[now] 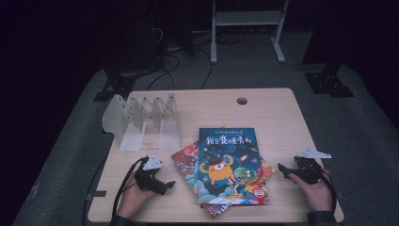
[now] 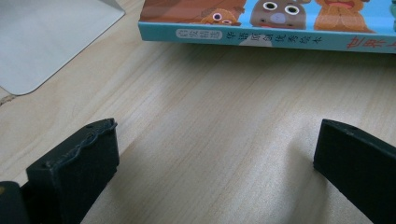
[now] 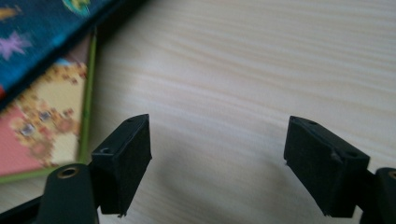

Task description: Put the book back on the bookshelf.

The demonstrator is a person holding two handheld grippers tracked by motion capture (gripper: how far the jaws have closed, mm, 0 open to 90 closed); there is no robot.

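A stack of picture books lies in the middle of the wooden table, a blue monster cover on top. My left gripper rests near the front left, pointing toward the stack, jaws open over bare wood. In the left gripper view, my left gripper faces a book's light blue spine a short way ahead. My right gripper sits at the front right, open, aimed at the stack's right edge. The right gripper view has my right gripper over bare wood, with the books' corner at upper left.
A white folding book rack stands at the back left of the table; its flat base plate lies close to my left gripper. A round cable hole sits near the far edge. Stand legs and cables are on the floor beyond.
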